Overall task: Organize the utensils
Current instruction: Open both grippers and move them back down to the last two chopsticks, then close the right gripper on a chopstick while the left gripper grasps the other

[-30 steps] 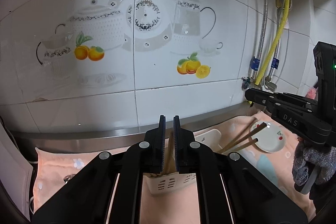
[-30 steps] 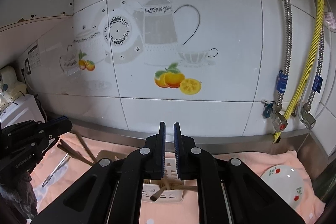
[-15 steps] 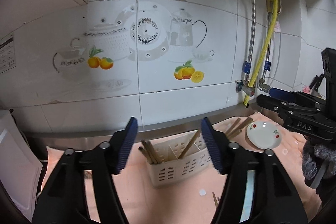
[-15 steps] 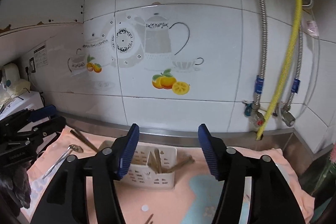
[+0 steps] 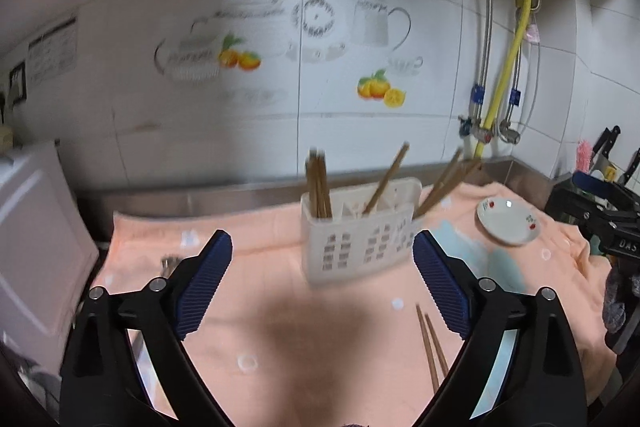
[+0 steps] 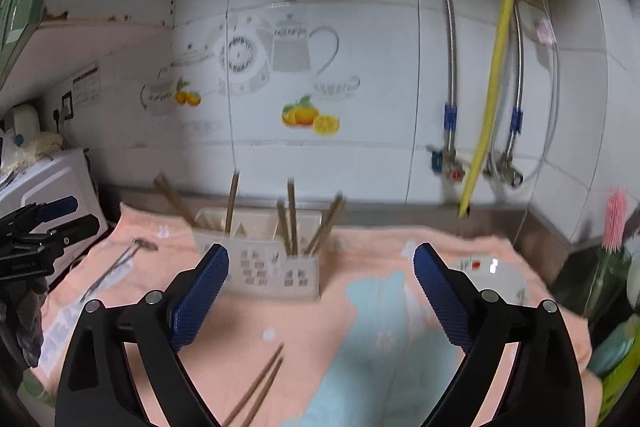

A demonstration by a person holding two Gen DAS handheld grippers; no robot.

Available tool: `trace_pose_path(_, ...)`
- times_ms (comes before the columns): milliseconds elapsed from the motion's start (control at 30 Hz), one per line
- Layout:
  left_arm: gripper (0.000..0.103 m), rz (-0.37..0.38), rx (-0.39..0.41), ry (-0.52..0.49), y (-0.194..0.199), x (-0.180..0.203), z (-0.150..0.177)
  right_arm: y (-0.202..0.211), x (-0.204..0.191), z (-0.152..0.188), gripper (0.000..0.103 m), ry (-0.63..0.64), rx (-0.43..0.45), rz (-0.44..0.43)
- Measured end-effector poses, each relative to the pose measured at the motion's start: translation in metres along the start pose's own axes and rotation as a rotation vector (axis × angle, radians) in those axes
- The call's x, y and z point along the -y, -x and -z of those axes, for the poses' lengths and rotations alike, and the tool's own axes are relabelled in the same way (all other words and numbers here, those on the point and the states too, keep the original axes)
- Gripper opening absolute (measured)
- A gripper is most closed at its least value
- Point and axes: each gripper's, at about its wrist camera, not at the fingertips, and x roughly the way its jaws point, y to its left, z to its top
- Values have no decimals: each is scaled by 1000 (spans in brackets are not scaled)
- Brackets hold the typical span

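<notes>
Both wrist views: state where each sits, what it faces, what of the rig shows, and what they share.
Left wrist: on the open left gripper, facing the white slotted plastic utensil caddy and tiled wall; right gripper at its right edge.
Right wrist: on the open right gripper, facing the same caddy; left gripper at its left edge.
Shared: caddy, loose wooden chopsticks, small white dish.

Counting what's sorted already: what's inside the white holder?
Brown chopsticks stand in the holder, leaning out of several compartments. Its walls hide their lower ends and anything lying low inside.
</notes>
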Motion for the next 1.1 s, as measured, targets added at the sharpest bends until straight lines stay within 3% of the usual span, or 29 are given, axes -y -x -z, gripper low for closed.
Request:
trace_pose_path(267, 94, -33, -70, 43, 6, -13, 54, 12, -17, 70, 91, 20, -105, 3)
trace_pose_path(500, 95, -84, -79, 29, 12, -16, 78, 19, -46, 131, 91, 35, -195, 21)
trace_pose_path(633, 95, -69, -74, 43, 18, -17, 85, 21, -62, 158, 90, 6, -247, 12)
trace_pose_path(833, 95, -38, -80, 52, 20, -20, 93, 15, -83, 191, 72, -46, -333, 27)
trace_pose_path(900, 95, -27, -81, 53, 21, -21, 94, 12, -87, 198, 61, -69, -355, 29)
trace_pose_path(1100, 95, -4, -91, 60, 19, -27, 99, 1, -95, 211, 46, -147, -424, 3)
